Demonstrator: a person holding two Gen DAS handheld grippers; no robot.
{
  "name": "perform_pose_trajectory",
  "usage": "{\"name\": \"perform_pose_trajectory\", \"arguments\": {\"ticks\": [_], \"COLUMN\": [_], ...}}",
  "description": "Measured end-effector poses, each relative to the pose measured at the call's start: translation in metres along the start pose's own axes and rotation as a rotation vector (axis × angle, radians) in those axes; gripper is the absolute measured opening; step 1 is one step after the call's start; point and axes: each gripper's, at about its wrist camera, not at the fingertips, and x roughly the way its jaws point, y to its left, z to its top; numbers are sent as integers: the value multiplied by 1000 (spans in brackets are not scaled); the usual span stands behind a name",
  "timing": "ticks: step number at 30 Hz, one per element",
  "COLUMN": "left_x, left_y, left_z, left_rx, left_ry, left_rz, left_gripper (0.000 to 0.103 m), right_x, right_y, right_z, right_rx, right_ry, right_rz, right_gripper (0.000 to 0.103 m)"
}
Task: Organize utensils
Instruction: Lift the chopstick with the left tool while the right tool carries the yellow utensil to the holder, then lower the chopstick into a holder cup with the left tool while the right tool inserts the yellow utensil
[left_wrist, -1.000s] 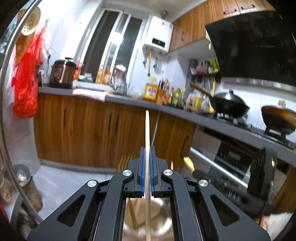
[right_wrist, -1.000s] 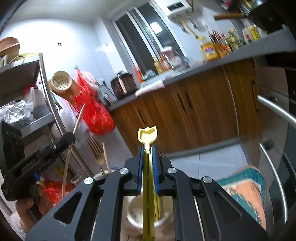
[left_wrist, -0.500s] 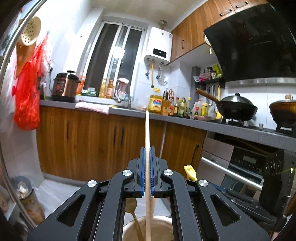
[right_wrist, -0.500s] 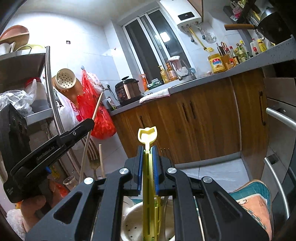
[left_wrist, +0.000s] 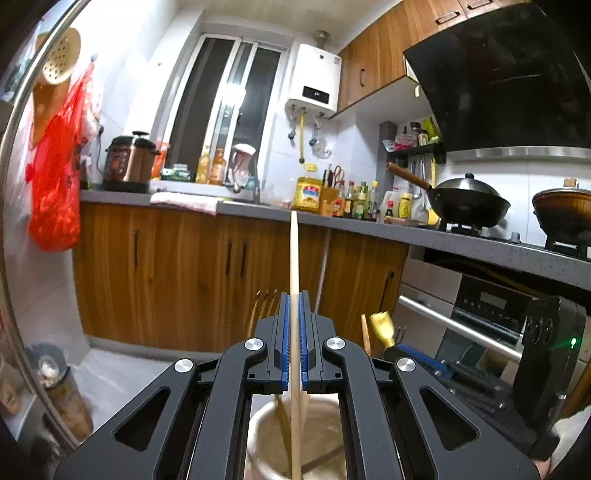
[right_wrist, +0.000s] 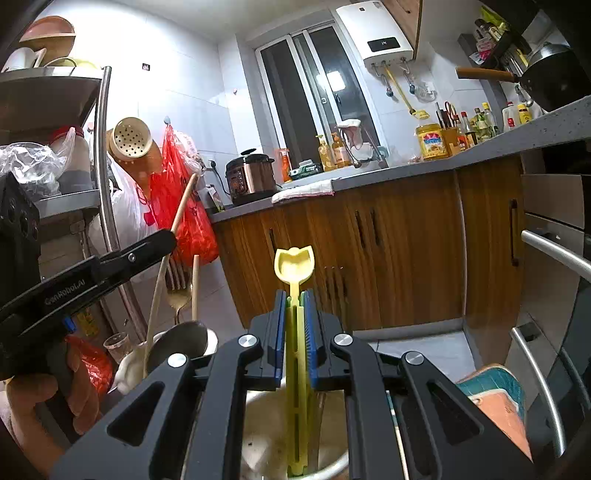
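Observation:
My left gripper (left_wrist: 294, 310) is shut on a wooden chopstick (left_wrist: 294, 258) that stands upright, its lower end down inside a round metal holder (left_wrist: 258, 435). The same gripper (right_wrist: 162, 240) and chopstick (right_wrist: 181, 210) show at the left of the right wrist view. My right gripper (right_wrist: 295, 306) is shut on a yellow plastic utensil (right_wrist: 294, 264), held upright over a second metal holder (right_wrist: 332, 463). A gold fork (right_wrist: 176, 284), a wooden stick (right_wrist: 195, 280) and a metal spoon (right_wrist: 177, 345) stand in the left holder.
Wooden cabinets (left_wrist: 177, 273) under a grey counter (left_wrist: 369, 225) face me. An oven with a steel handle (left_wrist: 458, 325) stands at the right. A steel rack (right_wrist: 101, 166) and a red bag (right_wrist: 177, 206) are at the left. A folded cloth (right_wrist: 495, 391) lies lower right.
Both views have tilted up to a more level look at the kitchen. The chopstick's lower end has gone down into the left holder. Both grippers keep their hold.

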Motion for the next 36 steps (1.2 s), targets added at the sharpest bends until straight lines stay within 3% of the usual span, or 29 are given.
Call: {"name": "perform_pose_trajectory", "arguments": {"ticks": [12,21,34,36], "left_x": [-39,-39,-40,-40], "left_y": [9,1,-2,-2], "left_z": [-15,-32,-36,-37], "left_rx": [-41,-14,-8,-3], "left_ry": [109,192,223,219], "left_rz": [17,18,30,33], "left_gripper": [5,5,6,10], "right_x": [-28,-28,-30,-30], "right_y": [-8,-10,-14,-15], "right_z": [-10,-23,-23,-24], "right_rx": [34,14,19,21], "right_ry": [139,197,205,205], "right_rz": [-78,-76,-76,-75], "right_gripper": [10,10,10,10]}}
